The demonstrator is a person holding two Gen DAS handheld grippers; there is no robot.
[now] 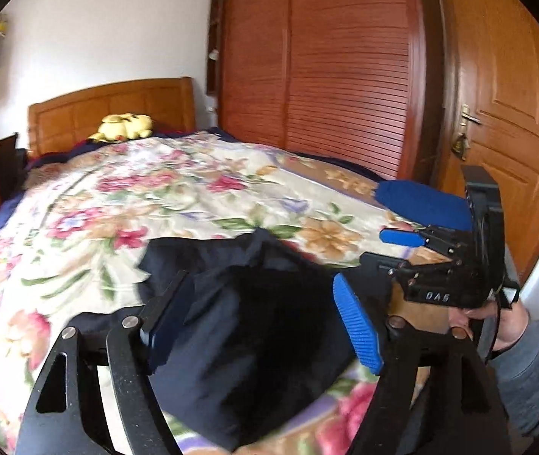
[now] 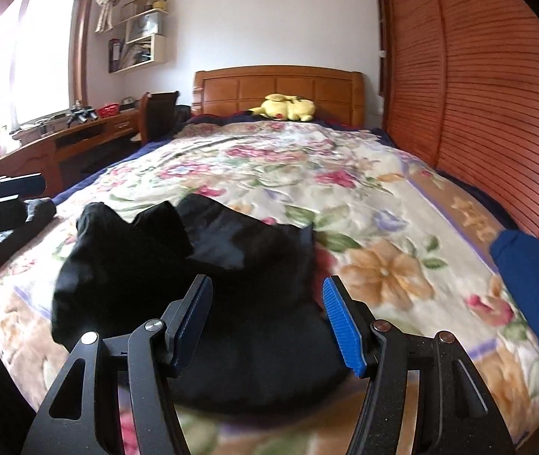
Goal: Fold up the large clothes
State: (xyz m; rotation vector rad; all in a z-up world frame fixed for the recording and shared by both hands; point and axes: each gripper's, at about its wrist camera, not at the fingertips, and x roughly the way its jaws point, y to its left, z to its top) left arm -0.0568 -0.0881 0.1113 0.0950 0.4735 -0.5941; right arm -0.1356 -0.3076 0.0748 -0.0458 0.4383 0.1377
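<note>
A dark navy garment (image 1: 246,326) lies crumpled on the floral bedspread (image 1: 178,189) near the foot of the bed; it also shows in the right wrist view (image 2: 209,265). My left gripper (image 1: 262,326) is open just above the garment, its jaws wide apart on either side of the cloth. My right gripper (image 2: 265,322) is open too, hovering over the garment's near edge. In the left wrist view the right gripper (image 1: 402,223) appears from the side at the right, with its blue pads (image 1: 425,199) apart. A blue garment (image 2: 535,292) lies at the bed's right edge.
A yellow plush toy (image 2: 288,108) rests by the wooden headboard (image 2: 281,87). A slatted wardrobe (image 2: 478,94) runs along the bed's right side and a wooden door (image 1: 508,121) stands beyond it. A desk (image 2: 61,144) and chair (image 2: 157,113) stand left of the bed.
</note>
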